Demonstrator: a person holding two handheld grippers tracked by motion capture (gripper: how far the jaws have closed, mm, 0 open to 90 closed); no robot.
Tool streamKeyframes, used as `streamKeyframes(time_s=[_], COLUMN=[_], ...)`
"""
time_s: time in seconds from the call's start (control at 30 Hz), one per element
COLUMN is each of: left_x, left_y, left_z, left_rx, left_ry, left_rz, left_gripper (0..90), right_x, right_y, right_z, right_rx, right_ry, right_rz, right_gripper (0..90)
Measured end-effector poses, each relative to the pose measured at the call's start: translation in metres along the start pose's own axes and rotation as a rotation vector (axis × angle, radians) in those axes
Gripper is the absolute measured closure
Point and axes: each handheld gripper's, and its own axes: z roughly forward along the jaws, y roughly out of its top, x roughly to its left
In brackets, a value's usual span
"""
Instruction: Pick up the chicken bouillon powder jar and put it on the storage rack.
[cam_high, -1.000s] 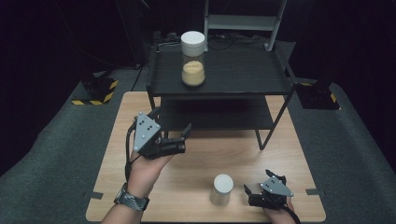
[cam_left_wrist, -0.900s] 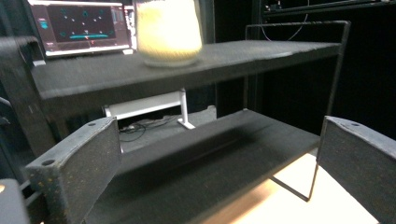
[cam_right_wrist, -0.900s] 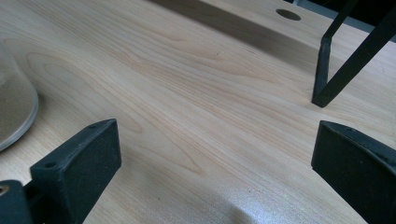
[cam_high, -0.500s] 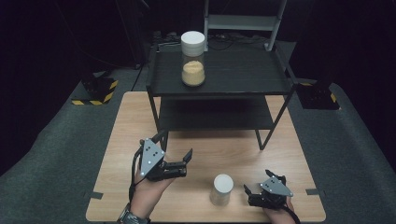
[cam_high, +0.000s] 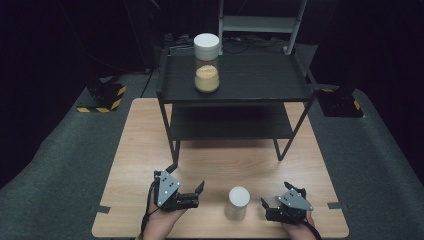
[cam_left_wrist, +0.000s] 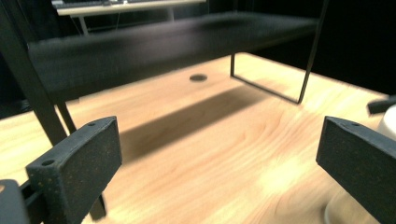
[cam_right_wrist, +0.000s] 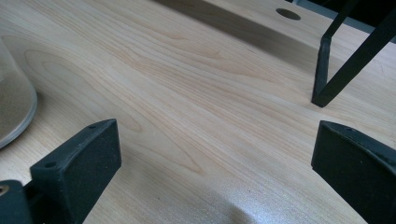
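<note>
On the wooden table (cam_high: 150, 145), near its 6 o'clock edge, a small jar with a white lid (cam_high: 237, 203) stands upright between the two grippers. The left gripper (cam_high: 197, 192) is at about 9 o'clock from this jar, its jaws spread wide with nothing between them. The right gripper (cam_high: 265, 209) sits at about 3 o'clock from the jar, also with jaws wide apart and empty. A second, taller jar (cam_high: 206, 62) with a white lid and a sandy filling stands on the top of the black shelf (cam_high: 260, 80), toward 12 o'clock.

The step in hand seems to be the pickup of the small jar. To do it well, the chosen gripper should first turn so the jar comes to the middle between the jaws. In the left gripper view the jar (cam_left_wrist: 387, 126) is only at the 3 o'clock edge, partly behind one jaw; in the right gripper view its glass base (cam_right_wrist: 14, 107) lies at 9 o'clock, outside the jaws. The jaws should close on the glass body below the lid, and evenly, because a push from one side could tip it.

The contents of the small jar are hard to make out from above; it is perhaps the same sandy material. Both wrists are cut off by the bottom edge of the high view.
</note>
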Motion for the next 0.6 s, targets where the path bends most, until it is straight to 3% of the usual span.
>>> streamKeyframes(time_s=[0.2,0.33,0.53,0.57,0.6], left_x=[0.001,0.001,0.005,0.004,0.004], left_y=[-0.018,-0.028,-0.039,-0.040,-0.040], left_z=[0.005,0.010,0.023,0.026,0.026], left_rx=[0.044,0.087,0.189,0.220,0.220], left_ry=[-0.004,-0.004,-0.023,-0.018,-0.018], left_rz=[-0.009,0.007,0.010,0.033,0.033], left_gripper=[0.3,0.3,0.3,0.3,0.3], right_x=[0.000,0.001,0.002,0.002,0.002], right_y=[0.000,0.000,0.001,0.002,0.002], right_z=[0.000,0.000,0.001,0.001,0.001], right_rx=[-0.002,0.001,0.007,0.009,0.009], right_ry=[-0.003,-0.007,-0.011,-0.013,-0.013], right_rz=[0.008,0.002,0.003,0.005,0.005], right_gripper=[0.7,0.7,0.7,0.7,0.7])
